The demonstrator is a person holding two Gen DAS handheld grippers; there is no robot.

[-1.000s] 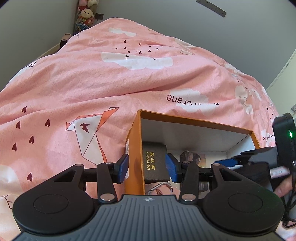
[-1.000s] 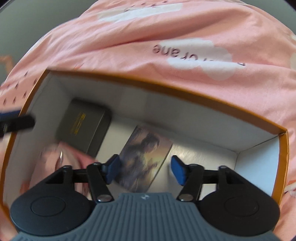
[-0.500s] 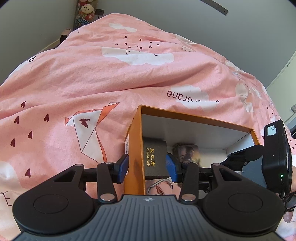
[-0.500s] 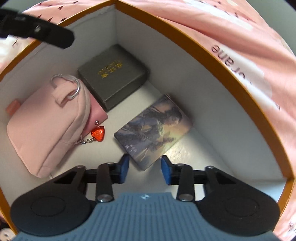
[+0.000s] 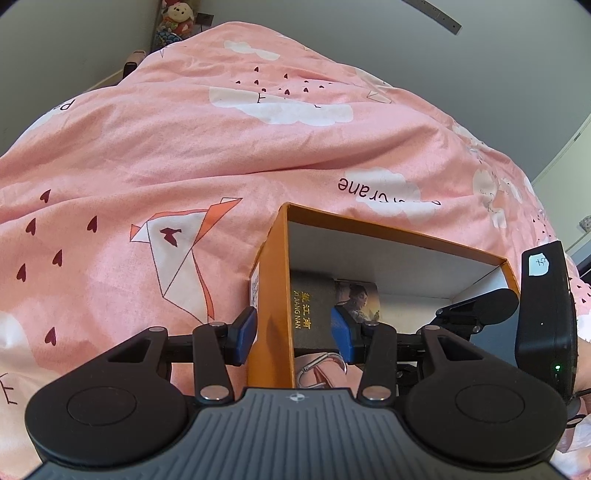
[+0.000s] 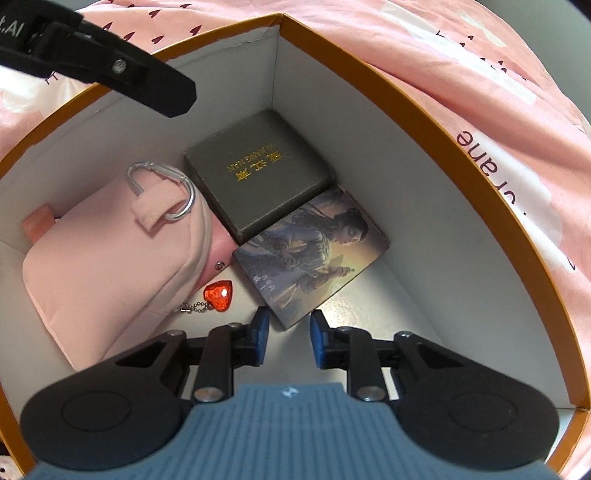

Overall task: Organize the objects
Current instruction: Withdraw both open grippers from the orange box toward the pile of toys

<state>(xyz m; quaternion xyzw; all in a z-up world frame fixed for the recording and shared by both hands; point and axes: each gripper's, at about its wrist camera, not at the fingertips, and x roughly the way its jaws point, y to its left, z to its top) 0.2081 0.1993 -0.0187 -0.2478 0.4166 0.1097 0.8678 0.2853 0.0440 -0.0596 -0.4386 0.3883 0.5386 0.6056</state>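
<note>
An orange box (image 6: 424,110) with white inner walls lies on the bed. Inside it are a dark grey box with gold lettering (image 6: 258,173), a flat picture box showing a painted figure (image 6: 314,254) set against it, and a pink pouch (image 6: 110,266) with a silver carabiner (image 6: 166,192) and a red heart charm (image 6: 218,294). My right gripper (image 6: 289,334) points down into the box. Its jaws are closing with the picture box's near corner between them, and the pads stand clear of it. My left gripper (image 5: 291,332) straddles the box's left wall (image 5: 271,295), one pad outside and one inside, open.
The box sits on a pink duvet (image 5: 184,147) printed with clouds, hearts and paper cranes, which rises behind it. A stuffed toy (image 5: 177,16) stands by the grey wall at the far left. One finger of the left gripper (image 6: 147,81) reaches over the box rim.
The right gripper has rolled and sunk deeper into the box, and its jaws have narrowed around the picture box's corner. The picture box now lies against the dark box. The left gripper has stayed put.
</note>
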